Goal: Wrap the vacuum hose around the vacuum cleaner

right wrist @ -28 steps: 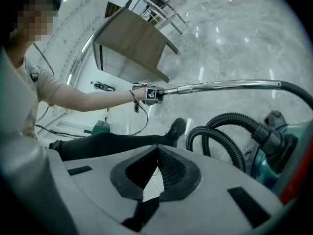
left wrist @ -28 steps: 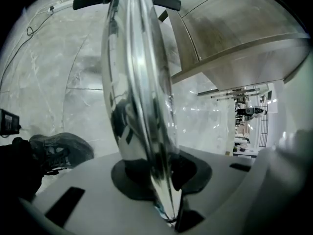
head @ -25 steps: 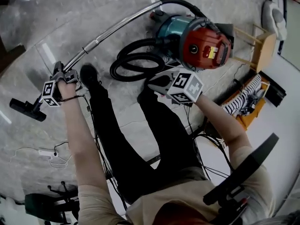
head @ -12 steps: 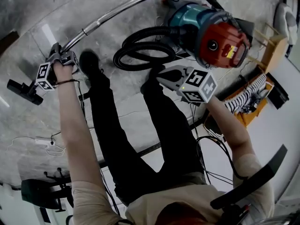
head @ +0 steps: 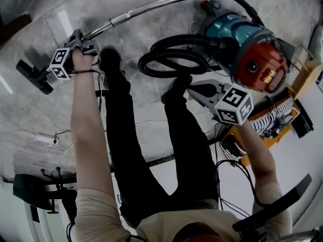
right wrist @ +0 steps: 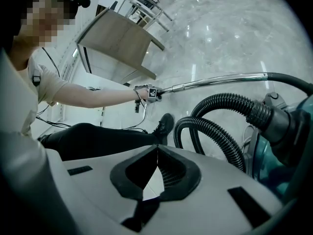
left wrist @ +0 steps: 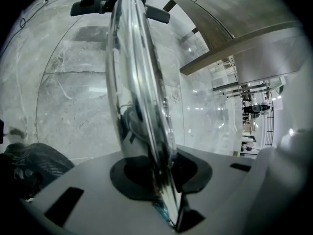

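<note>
At the far left of the head view, the black floor nozzle (head: 32, 75) lies on the grey stone floor (head: 151, 115), just behind the left gripper (head: 83, 40). This gripper is closed on the chrome wand (head: 151, 6). In the left gripper view the shiny tube stands between the two dark pads and both press on it. From the jaws the wand runs away to the right in a long curve and meets the black vacuum hose (head: 174, 59). The hose lies in loops on the floor, in front of the right gripper (head: 196, 88) and beside the vacuum cleaner (head: 252, 49), not around it. One end of the hose enters the teal and red body. The right gripper hangs low above the floor, near the person's right shoe (head: 176, 82). Its jaws are fully together and hold nothing; between them only the floor shows. The vacuum cleaner lies on its side, just to the right of this gripper.
</note>
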